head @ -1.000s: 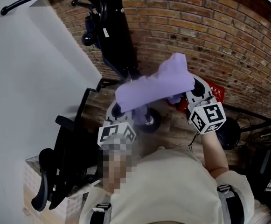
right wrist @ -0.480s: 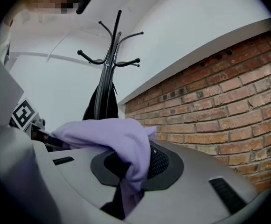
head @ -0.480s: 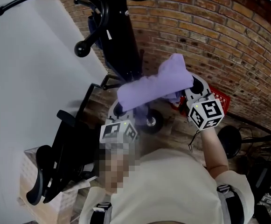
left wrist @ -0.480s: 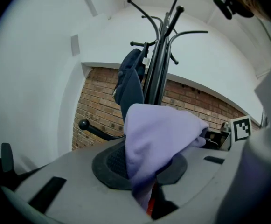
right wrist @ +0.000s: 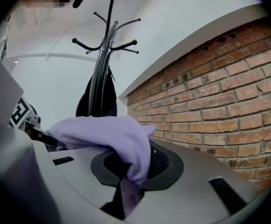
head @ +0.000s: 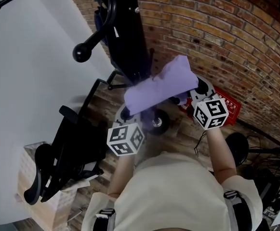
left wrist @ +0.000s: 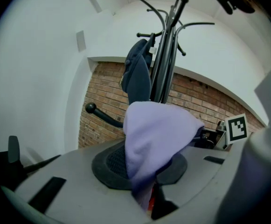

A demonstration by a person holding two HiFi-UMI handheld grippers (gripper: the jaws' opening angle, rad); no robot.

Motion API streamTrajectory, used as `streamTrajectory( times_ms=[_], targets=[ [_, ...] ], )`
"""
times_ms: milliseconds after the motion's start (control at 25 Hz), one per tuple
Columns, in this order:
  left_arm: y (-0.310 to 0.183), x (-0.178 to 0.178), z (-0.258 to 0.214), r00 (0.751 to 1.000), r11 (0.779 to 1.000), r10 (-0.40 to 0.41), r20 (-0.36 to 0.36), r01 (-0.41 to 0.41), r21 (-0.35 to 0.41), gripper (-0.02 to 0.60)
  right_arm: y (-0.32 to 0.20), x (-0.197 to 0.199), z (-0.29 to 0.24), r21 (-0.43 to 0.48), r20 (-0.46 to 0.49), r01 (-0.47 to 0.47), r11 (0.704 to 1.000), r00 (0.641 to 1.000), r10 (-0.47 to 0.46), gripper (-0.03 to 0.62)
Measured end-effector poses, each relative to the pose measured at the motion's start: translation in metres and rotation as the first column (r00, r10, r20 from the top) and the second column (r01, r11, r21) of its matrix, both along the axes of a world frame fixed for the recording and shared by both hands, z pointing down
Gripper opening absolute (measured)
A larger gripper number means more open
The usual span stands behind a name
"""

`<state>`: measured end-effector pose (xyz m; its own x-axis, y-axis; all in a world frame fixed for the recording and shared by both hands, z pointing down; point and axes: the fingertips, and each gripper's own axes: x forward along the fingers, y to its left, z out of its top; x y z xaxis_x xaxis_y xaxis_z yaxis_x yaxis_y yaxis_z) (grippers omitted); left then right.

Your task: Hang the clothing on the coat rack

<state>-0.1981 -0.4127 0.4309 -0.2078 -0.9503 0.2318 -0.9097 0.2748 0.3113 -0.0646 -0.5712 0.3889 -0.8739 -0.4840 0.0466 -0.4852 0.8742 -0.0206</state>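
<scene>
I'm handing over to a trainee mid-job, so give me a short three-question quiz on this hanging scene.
1. True or false: the left gripper and the right gripper are both shut on the lavender garment.
2. What already hangs on the black coat rack? A) a dark blue item B) a yellow scarf C) nothing
3. Fill in: the wall beside the rack is bare ____.
Key: 1 true; 2 A; 3 brick.
</scene>
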Motion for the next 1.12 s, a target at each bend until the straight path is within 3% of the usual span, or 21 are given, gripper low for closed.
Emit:
streamTrajectory(
  times_ms=[360,640,1120],
  targets=[
    [0.0,0.008,0.049,1.0,0.994,0.001,-0.017,-0.003,-0.111,0.06,0.007,-0.003,0.062,-0.137,-0.06,0.023,0.99,0.998,-0.032,0.046],
    [-0.012,0.03,0.09,0.996,0.978,0.086,-0.024,-0.089,-0.189,0.074,0.033,-0.012,0.1,-0.186,-0.111,0.078,0.979,0.989,-0.1,0.054],
    [-0.028,0.069,0.117,0.975,0.958,0.205,-0.09,-0.218,-0.185,0.112,0.086,-0.025,0.125,-0.271,-0.08,0.149,0.951,0.981,-0.177,0.06]
  ],
)
